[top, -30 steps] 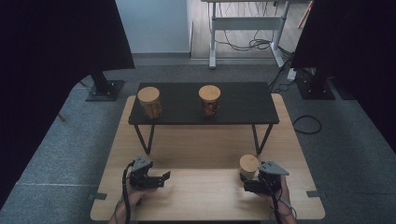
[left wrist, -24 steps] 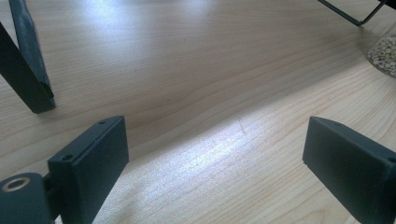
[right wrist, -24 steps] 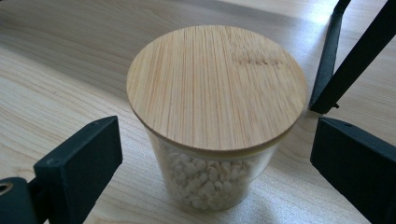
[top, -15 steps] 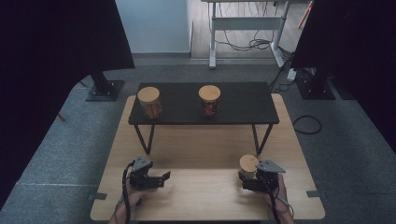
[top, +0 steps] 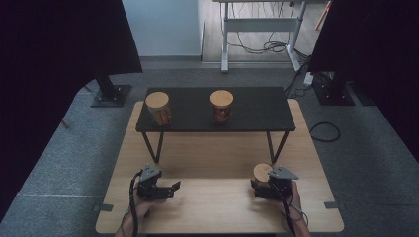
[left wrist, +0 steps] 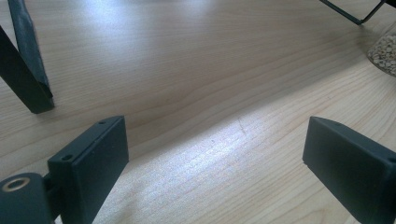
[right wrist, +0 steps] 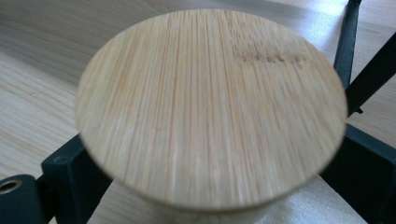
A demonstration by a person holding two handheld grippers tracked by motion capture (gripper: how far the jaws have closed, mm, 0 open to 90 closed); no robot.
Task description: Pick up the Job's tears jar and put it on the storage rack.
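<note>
Jar (top: 262, 174) with the bamboo lid (right wrist: 210, 107) stands on the near right part of the wooden bench (top: 217, 158), and the right hand-held gripper (top: 262, 190) has come around it from the near side. In the right gripper view the round lid sits squarely between the two black jaws, one at each flank of the glass body below; the jaws have just been closing in on it, though whether the pads already press on the glass is hidden under the lid's overhang. Grasping low on the body rather than on the lid looks sensible, since a loose lid could lift off alone. The left hand-held gripper (top: 165, 190) rests on the near left of the bench with its jaws spread wide and nothing between them; its own view shows bare wood grain there, with a leg of the black shelf (top: 257, 111) at the far left. That hand seems simply parked out of the way. The low black shelf stands across the far half of the bench and carries two more lidded jars, a left one (top: 158, 107) and a middle one (top: 221, 105), well apart, with its right end free. Judging by that row, the near jar is probably meant for the free spot, so the lift must take it over the shelf's front edge.
</note>
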